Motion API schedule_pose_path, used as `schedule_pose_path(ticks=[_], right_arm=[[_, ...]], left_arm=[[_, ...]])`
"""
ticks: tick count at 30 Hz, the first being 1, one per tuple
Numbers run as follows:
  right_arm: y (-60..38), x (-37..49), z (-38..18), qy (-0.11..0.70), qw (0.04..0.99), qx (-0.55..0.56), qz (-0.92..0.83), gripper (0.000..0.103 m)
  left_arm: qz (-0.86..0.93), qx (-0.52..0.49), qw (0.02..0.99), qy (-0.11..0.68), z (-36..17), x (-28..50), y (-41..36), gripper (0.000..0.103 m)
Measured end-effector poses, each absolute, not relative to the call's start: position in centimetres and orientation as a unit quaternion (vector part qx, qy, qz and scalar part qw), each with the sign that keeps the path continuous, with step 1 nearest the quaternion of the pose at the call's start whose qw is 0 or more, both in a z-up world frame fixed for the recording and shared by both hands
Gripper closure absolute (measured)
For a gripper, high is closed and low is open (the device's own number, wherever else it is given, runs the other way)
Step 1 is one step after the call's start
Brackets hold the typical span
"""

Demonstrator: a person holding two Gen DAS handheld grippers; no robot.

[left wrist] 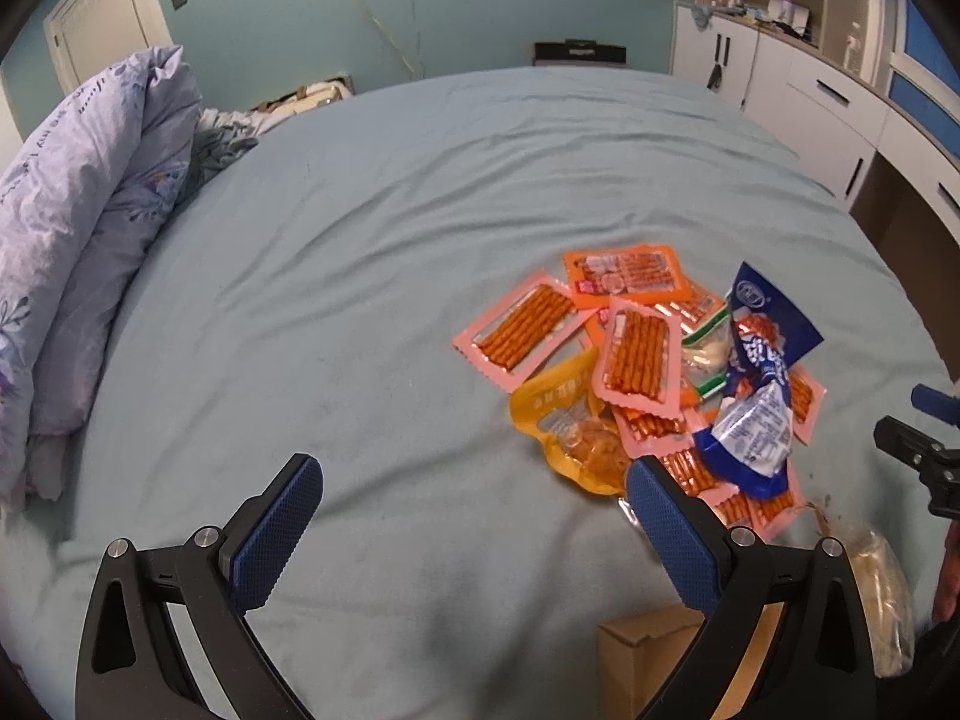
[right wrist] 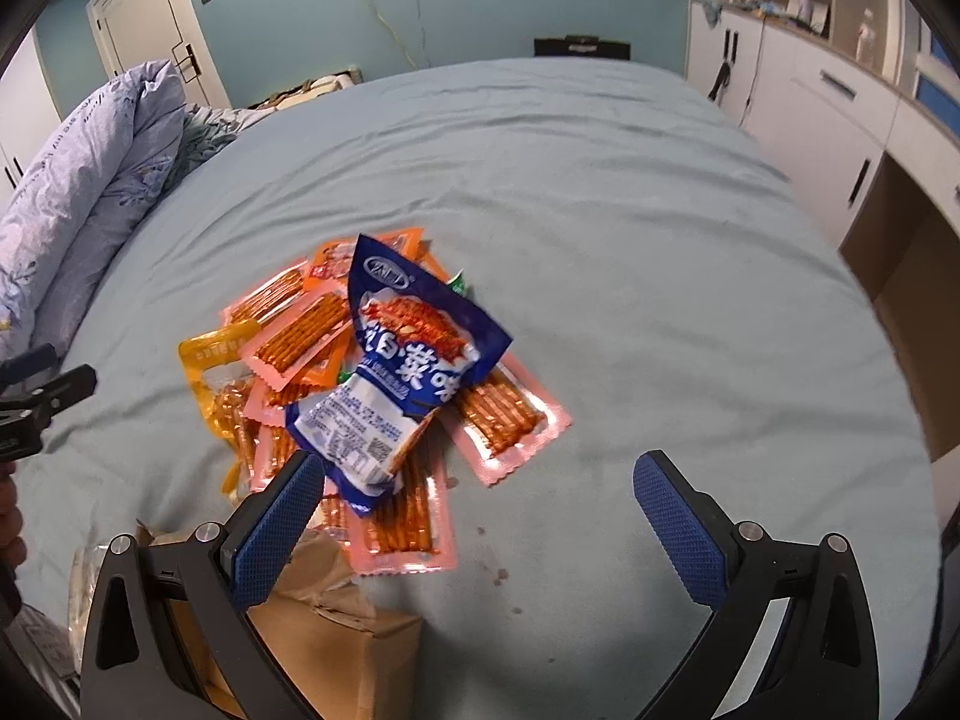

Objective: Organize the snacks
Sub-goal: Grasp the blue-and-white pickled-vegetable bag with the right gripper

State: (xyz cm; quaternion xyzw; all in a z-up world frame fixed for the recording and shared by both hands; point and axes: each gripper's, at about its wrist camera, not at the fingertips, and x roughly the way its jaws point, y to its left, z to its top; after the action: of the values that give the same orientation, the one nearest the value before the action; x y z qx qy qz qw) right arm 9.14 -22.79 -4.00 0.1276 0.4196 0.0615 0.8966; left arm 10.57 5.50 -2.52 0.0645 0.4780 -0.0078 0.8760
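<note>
A pile of snack packets [left wrist: 654,372] lies on the pale blue bed sheet [left wrist: 372,276]: several pink packets of orange sticks [left wrist: 639,351], a yellow packet [left wrist: 558,402], an orange packet [left wrist: 624,273] and a blue-and-white bag [left wrist: 753,396] on top. The pile also shows in the right wrist view [right wrist: 372,384], with the blue-and-white bag [right wrist: 408,360] uppermost. My left gripper [left wrist: 474,516] is open and empty, its right finger at the pile's near edge. My right gripper [right wrist: 474,516] is open and empty, its left finger beside the bag's lower end.
A brown cardboard box [right wrist: 336,630] sits at the bed's near edge, below the pile, and shows in the left wrist view [left wrist: 642,654]. A clear bag [left wrist: 888,594] lies beside it. A folded purple duvet [left wrist: 84,210] is at the left. White cabinets [right wrist: 828,114] stand right.
</note>
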Motion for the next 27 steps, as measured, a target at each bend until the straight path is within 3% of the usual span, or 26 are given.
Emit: schedule_pose_path(ticks=[11, 22, 27], right_arm=[[-24.6, 14.0, -6.1, 0.462, 0.845, 0.245, 0.113, 0.0], [-22.5, 20.0, -8.2, 0.524, 0.819, 0.199, 0.124, 0.0], [-22.1, 21.0, -8.3, 0.525, 0.818, 0.183, 0.147, 0.024]], left_arm=[[-0.007, 0.072, 0.865, 0.496, -4.2, 13.5, 4.9, 0.0], [-0.015, 0.064, 0.836, 0.545, -7.2, 16.4, 4.3, 0.0], [-0.021, 0.081, 0.816, 0.572, -8.3, 16.3, 3.1, 0.0]])
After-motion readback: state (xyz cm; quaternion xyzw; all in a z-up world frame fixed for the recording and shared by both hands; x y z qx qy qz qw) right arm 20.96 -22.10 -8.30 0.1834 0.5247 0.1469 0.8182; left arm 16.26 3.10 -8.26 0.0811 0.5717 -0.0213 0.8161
